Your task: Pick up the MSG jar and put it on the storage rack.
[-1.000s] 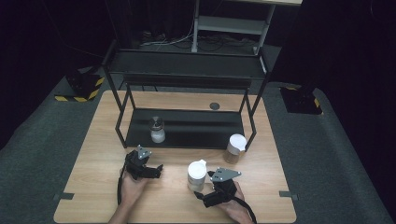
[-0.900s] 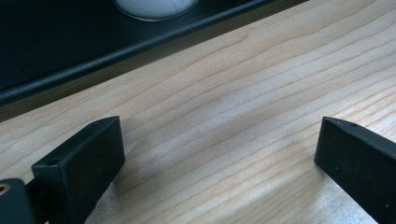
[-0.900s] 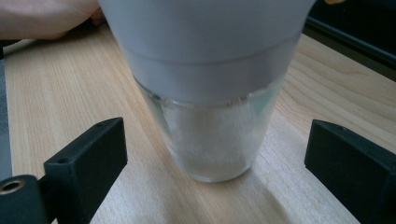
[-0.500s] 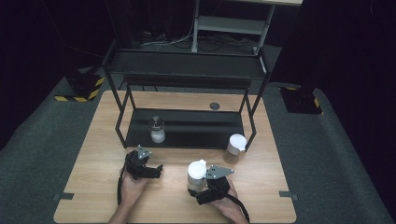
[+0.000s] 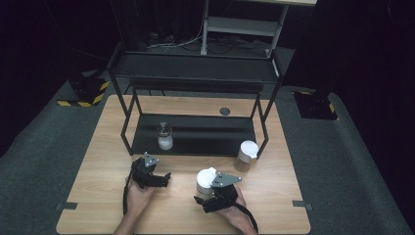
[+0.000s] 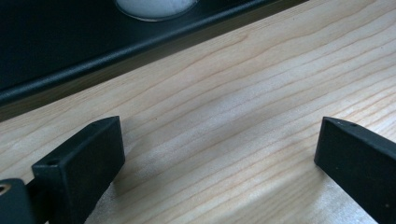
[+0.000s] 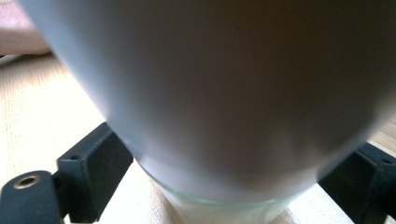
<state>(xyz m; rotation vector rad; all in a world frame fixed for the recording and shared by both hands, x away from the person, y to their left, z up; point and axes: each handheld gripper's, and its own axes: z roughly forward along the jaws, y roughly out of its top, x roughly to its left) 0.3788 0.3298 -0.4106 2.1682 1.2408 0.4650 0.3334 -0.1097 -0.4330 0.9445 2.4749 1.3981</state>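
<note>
Near the desk's point(image 5: 98, 196) front edge, right of its middle, the right gripper point(image 5: 211, 187) has its jaws on either side of a white-lidded glass jar point(image 5: 205, 180); they have just been closing, flanking the glass below the lid, contact not discernible. Left of it, the left gripper point(image 5: 164, 177) rests with jaws wide apart over bare wood. Farther back, a second white-lidded jar point(image 5: 246, 155) stands by the black rack's point(image 5: 195, 87) right front leg, and a metal-lidded jar point(image 5: 164, 136) sits on its lower shelf.
</note>
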